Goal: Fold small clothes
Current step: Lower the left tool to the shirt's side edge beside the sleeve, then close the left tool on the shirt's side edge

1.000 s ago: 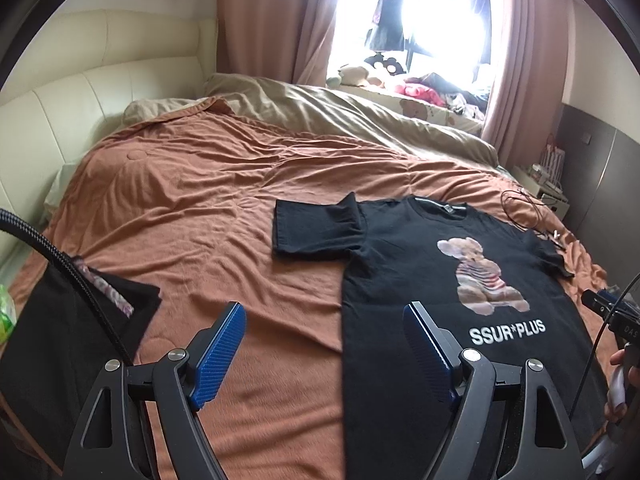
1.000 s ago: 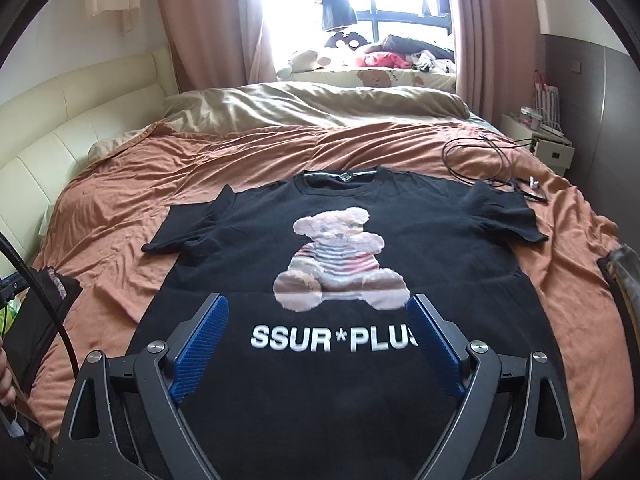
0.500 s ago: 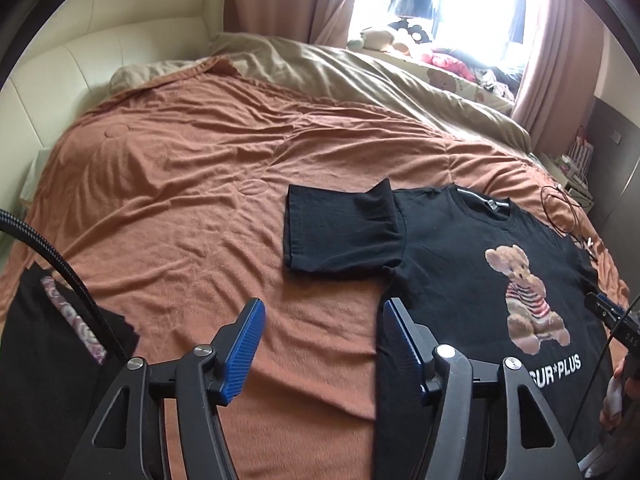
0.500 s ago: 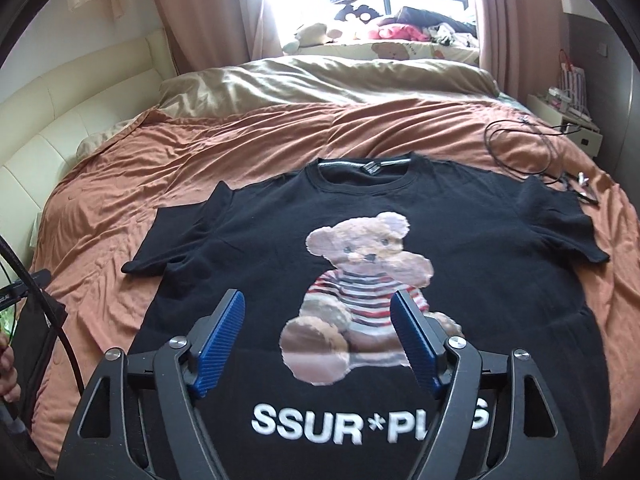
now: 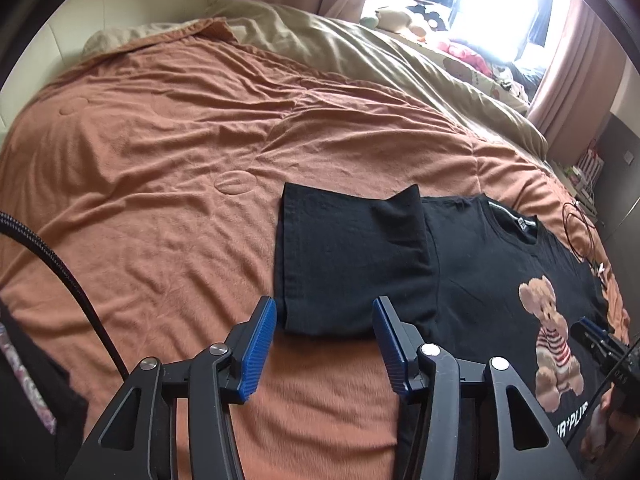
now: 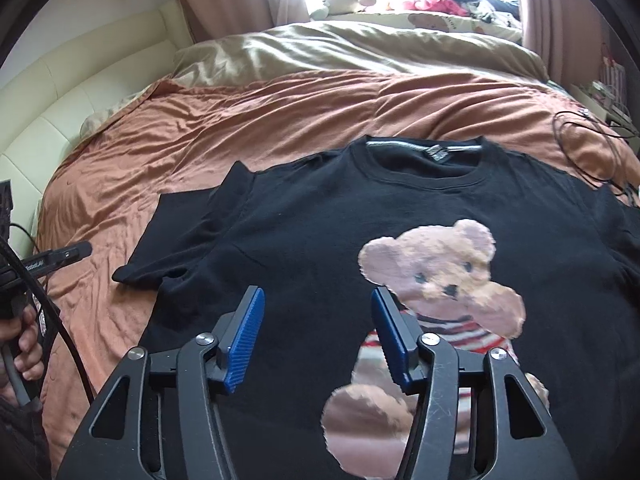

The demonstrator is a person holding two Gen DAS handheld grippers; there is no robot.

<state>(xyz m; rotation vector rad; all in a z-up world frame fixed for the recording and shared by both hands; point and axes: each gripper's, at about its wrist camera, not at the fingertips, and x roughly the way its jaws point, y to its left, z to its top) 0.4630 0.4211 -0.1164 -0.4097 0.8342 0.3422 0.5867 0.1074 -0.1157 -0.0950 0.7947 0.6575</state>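
Note:
A black T-shirt (image 6: 320, 240) with a teddy bear print (image 6: 440, 280) lies flat, front up, on the orange bedspread (image 5: 160, 160). In the left wrist view the shirt (image 5: 480, 272) has its left sleeve (image 5: 344, 256) spread out flat. My left gripper (image 5: 323, 320) is open and empty, just above the sleeve's near hem. My right gripper (image 6: 318, 312) is open and empty, over the shirt's chest left of the bear. The right gripper also shows in the left wrist view (image 5: 600, 340) at the far right.
A beige duvet (image 6: 360, 52) is bunched at the far end of the bed, under the window. A black cable (image 6: 588, 152) lies on the bed right of the shirt. A dark garment (image 5: 24, 380) lies at the near left. A cream padded headboard (image 6: 80, 92) is on the left.
Both grippers have moved forward and lower over the bed. The left one has come up to the left sleeve; the right one has moved up the shirt to the chest. Both jaws have narrowed.

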